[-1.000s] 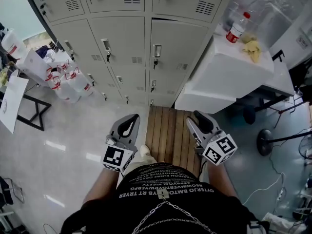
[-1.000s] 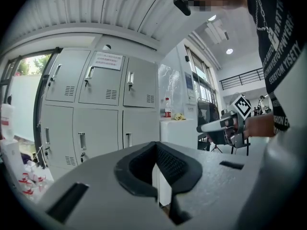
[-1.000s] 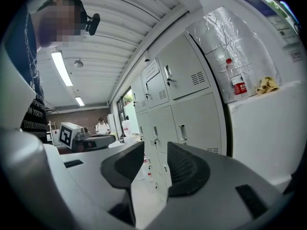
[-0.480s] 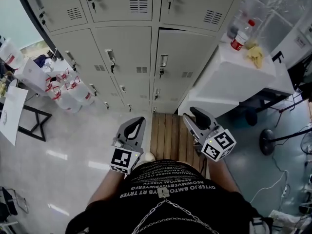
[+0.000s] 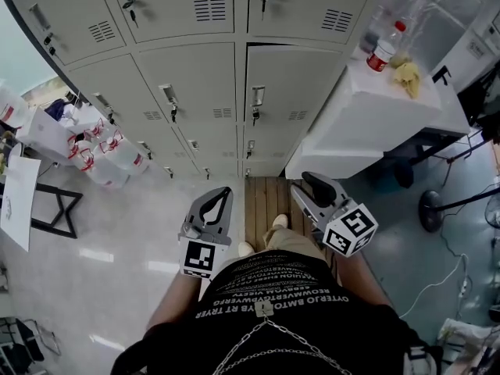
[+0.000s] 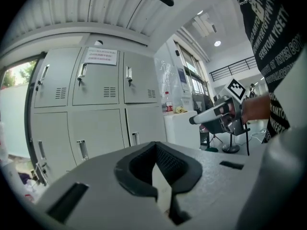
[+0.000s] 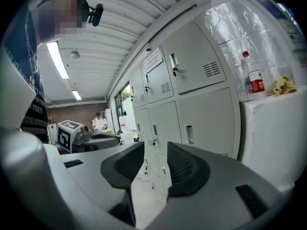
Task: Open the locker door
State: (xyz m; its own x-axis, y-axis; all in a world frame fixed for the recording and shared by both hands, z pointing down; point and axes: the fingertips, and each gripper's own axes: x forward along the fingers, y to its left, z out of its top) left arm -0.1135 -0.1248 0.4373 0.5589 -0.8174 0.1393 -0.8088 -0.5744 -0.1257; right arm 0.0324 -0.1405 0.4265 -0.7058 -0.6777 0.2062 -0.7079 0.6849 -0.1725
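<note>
Grey locker bank (image 5: 195,22) dead ahead of both jaws, white counter (image 5: 375,108) with a bottle (image 5: 382,47) off to their right. Left gripper (image 6: 155,146): jaw tips together, nothing in them. Right gripper (image 7: 156,152): jaws apart with a clear gap, empty. Locker door (image 7: 206,121), middle row, right column, sits ahead and slightly right of the right jaws, well apart from them; its handle (image 7: 189,133) is untouched.

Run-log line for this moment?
stage: before contact | left gripper: shut, empty | right gripper: open, empty | locker door: untouched
</note>
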